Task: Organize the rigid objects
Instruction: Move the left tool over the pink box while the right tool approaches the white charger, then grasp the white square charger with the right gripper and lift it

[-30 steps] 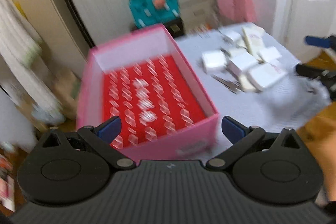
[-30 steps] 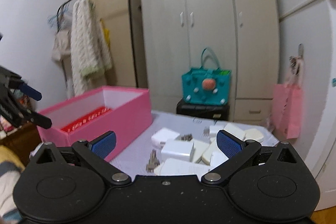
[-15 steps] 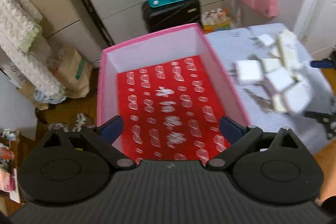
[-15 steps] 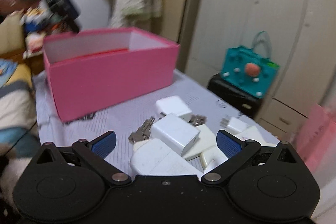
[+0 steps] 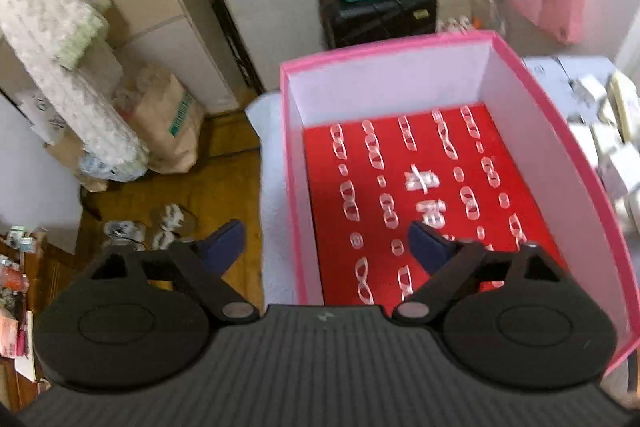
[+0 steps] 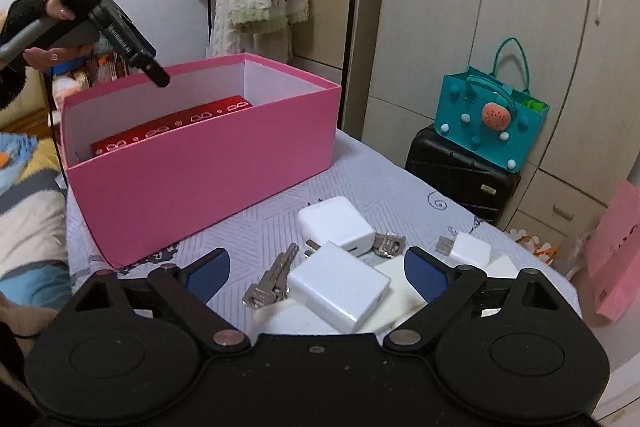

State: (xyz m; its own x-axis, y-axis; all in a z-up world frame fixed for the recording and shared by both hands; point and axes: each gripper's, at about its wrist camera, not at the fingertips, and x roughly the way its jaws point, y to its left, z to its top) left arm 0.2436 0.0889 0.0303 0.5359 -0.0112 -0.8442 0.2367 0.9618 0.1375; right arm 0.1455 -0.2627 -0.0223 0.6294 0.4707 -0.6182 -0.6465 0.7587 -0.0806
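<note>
An open pink box [image 5: 392, 87] with a red patterned floor stands on the table. My left gripper [image 5: 326, 245] hangs over its left side, jaws closing, with the box's left wall between them and the pads not touching it. From the right wrist view the box [image 6: 200, 167] is at the left, and a hand holds the left gripper above its rim. My right gripper [image 6: 316, 271] is low over a pile of white chargers [image 6: 340, 285] and keys [image 6: 272, 281]. Its jaws are closing, with one charger between them and untouched.
A grey patterned cloth [image 6: 400, 187] covers the table. Behind it stand a black suitcase [image 6: 456, 171] with a teal bag [image 6: 488, 119] on top, a pink bag [image 6: 616, 259] and wardrobes. Left of the table there is wood floor [image 5: 192, 187] with paper bags and clutter.
My left gripper has slid left across the box, from its middle to its left wall, and its jaws have narrowed. My right gripper has tipped down toward the chargers.
</note>
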